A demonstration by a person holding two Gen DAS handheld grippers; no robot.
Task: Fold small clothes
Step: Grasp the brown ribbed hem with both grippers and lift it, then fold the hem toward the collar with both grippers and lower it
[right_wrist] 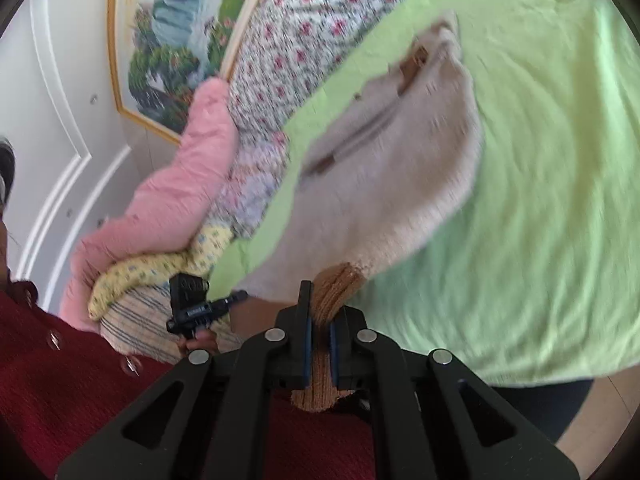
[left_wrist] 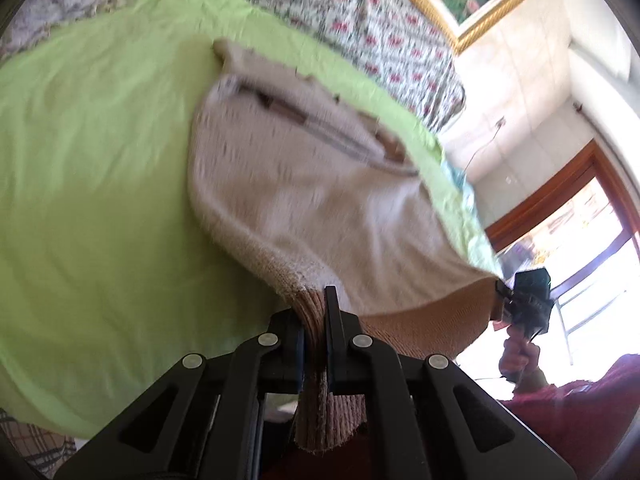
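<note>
Garment: beige knitted sweater (left_wrist: 304, 184), with a brown ribbed hem, lies over the green sheet (left_wrist: 92, 160); its near edge is lifted off the sheet.
Left tool: left tool (left_wrist: 316, 320) is clenched on the brown hem at one corner; the ribbed cloth hangs down between its jaws.
Right tool: right tool (right_wrist: 320, 312) is clenched on the hem at the other corner; a short brown end comes out below the pads.
Between tools: the hem stretches from one tool to the other.
Bed: green sheet covers it; a floral quilt (right_wrist: 304, 24) lies at the far side, a pink blanket (right_wrist: 180, 184) beside it.
Wall: gold-framed painting (right_wrist: 168, 48).
Person: red sleeve (left_wrist: 580, 412).
</note>
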